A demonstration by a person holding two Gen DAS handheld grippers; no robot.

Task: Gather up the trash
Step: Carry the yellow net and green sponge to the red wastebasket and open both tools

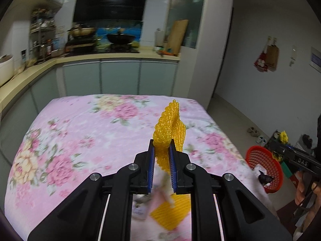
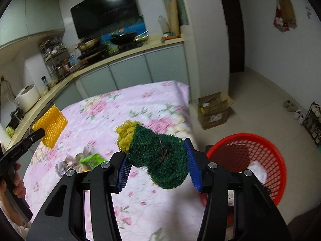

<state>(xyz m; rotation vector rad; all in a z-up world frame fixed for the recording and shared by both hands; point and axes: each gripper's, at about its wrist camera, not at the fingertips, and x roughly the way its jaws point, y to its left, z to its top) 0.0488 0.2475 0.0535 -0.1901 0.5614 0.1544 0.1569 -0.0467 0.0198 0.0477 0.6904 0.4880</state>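
My left gripper is shut on a yellow foam net sleeve and holds it up above the pink floral table. The sleeve also shows in the right wrist view. My right gripper is shut on a crumpled green and yellow scouring sponge, held above the table's right edge, just left of the red basket. The basket stands on the floor with white tissue inside; it also shows in the left wrist view.
Wrappers, one green, lie on the table near its front. A cardboard box and shoes are on the floor. Kitchen counter with stove and pans runs behind and left of the table.
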